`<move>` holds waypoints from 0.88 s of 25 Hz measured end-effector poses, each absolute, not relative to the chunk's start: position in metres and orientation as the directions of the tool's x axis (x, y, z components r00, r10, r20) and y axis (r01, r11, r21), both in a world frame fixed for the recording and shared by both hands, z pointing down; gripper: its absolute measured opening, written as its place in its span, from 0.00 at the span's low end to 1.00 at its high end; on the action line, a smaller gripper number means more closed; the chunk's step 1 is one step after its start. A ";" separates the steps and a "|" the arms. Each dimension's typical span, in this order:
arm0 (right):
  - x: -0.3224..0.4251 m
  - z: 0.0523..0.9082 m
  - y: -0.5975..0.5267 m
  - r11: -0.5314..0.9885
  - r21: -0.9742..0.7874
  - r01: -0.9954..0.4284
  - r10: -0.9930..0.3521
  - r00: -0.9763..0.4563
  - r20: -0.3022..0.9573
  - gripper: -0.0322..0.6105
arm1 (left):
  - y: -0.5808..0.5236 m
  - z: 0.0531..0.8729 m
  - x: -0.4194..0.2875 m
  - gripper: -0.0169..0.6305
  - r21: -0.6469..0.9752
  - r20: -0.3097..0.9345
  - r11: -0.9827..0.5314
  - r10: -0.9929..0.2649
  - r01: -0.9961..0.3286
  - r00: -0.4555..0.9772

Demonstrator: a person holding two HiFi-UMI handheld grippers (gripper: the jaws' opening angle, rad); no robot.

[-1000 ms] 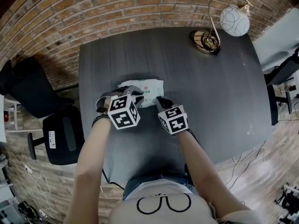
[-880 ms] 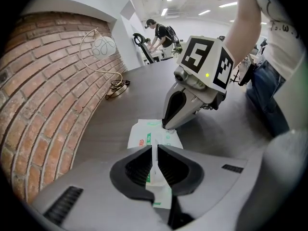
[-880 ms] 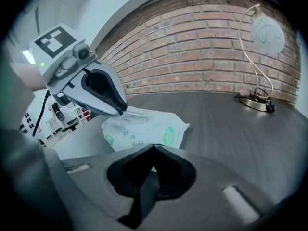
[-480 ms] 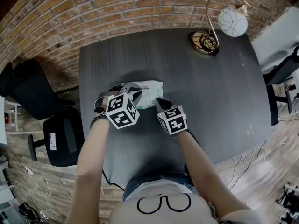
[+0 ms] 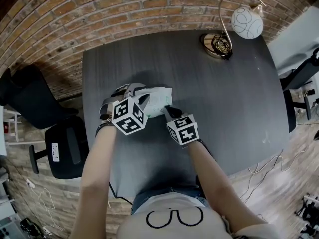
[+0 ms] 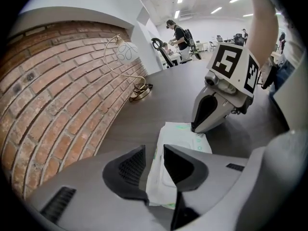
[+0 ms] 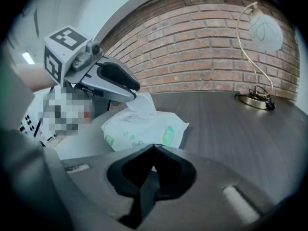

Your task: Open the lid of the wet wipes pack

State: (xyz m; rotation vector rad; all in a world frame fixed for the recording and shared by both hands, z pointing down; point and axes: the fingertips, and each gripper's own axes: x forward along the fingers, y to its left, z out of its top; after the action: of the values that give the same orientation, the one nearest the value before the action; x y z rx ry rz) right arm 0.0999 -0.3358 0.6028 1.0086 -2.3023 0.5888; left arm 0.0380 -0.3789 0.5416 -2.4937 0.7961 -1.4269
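The white wet wipes pack [image 5: 159, 97] lies on the dark table [image 5: 224, 98] in front of me. My left gripper [image 5: 141, 98] hangs over its left end. Its jaws are opening, and the gap between them [image 6: 154, 160] frames the pack [image 6: 182, 137] without the pads pressing on it. In the right gripper view a white flap [image 7: 143, 102] stands up from the pack [image 7: 144, 126], just under the left gripper [image 7: 130, 88]. My right gripper [image 5: 167, 109] is shut. Its tip rests on the pack's near right edge [image 6: 197, 128].
A brass lamp with a white globe [image 5: 246, 21] stands at the table's far right. A brick wall runs behind the table. A black chair [image 5: 60, 143] sits off the left edge. Cables lie on the floor at the right.
The left gripper has drifted a little to the left and away from me, over the pack's left end. The right gripper has stayed put on the pack's edge.
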 end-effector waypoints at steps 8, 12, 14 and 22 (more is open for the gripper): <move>0.100 0.604 -0.336 0.627 -0.169 -0.761 -0.512 -0.565 0.647 0.05 | -0.398 0.548 0.030 0.20 -0.411 0.735 -0.813 -0.563 -0.412 0.379; 0.100 0.604 -0.336 0.628 -0.170 -0.760 -0.510 -0.566 0.648 0.05 | -0.406 0.556 0.026 0.20 -0.416 0.736 -0.800 -0.575 -0.432 0.356; 0.100 0.604 -0.337 0.629 -0.168 -0.759 -0.511 -0.567 0.646 0.05 | -0.411 0.559 0.024 0.21 -0.419 0.733 -0.788 -0.587 -0.452 0.343; 0.099 0.605 -0.337 0.635 -0.172 -0.753 -0.509 -0.575 0.641 0.05 | -0.424 0.578 0.017 0.23 -0.403 0.744 -0.765 -0.594 -0.503 0.308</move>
State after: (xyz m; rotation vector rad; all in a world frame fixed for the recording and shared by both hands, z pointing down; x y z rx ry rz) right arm 0.0986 -0.3374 0.6048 0.9840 -2.3063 0.5872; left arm 0.0171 -0.4237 0.5776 -2.4622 1.0357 -1.4656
